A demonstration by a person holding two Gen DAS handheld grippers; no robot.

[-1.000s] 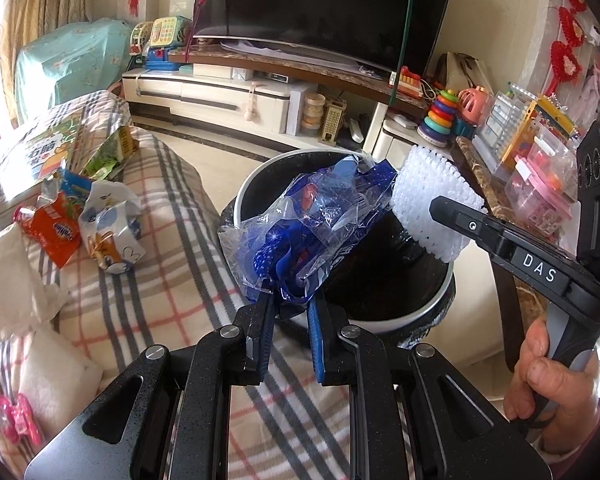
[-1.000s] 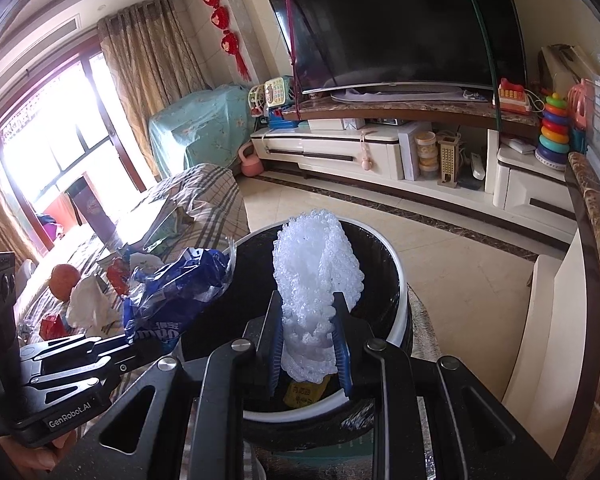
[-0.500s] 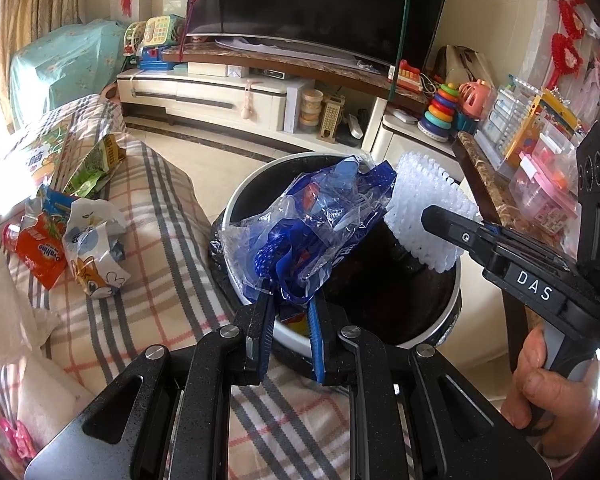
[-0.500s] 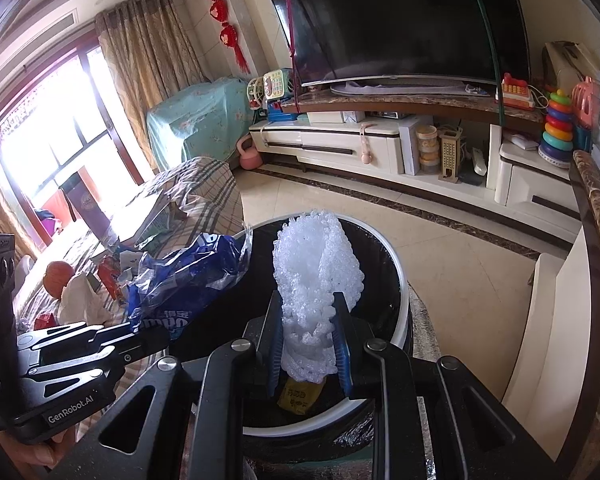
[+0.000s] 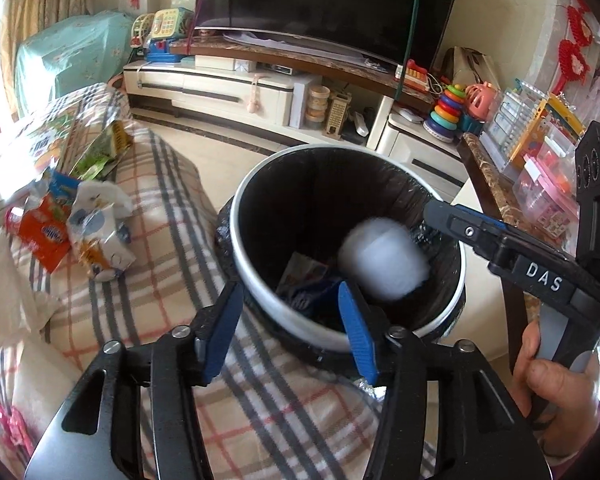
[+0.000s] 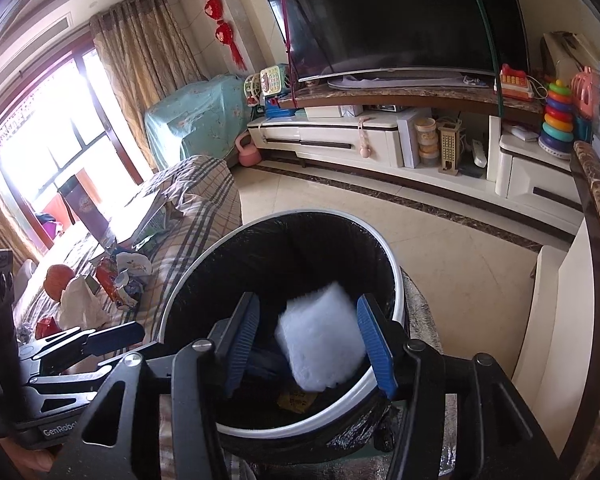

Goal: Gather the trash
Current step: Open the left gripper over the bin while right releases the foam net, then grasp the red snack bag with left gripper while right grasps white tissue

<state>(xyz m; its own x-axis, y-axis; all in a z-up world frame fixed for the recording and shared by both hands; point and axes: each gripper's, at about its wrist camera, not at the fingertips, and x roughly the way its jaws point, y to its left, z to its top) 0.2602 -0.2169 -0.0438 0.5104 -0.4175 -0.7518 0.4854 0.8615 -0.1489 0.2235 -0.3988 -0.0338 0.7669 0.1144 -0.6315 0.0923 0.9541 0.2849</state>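
The white foam net wrap [image 6: 320,340] is dropping blurry into the round white-rimmed bin with a black liner [image 6: 396,280], blue plastic wrapper [image 5: 312,294] lying inside already. Right gripper [image 6: 306,344] and left gripper [image 5: 290,322] are both opening over it, gripping nothing.

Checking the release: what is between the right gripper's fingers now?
In the right wrist view, the white foam piece, blurred and loose, is dropping between the opening right gripper toward the bin; neither pad presses it.
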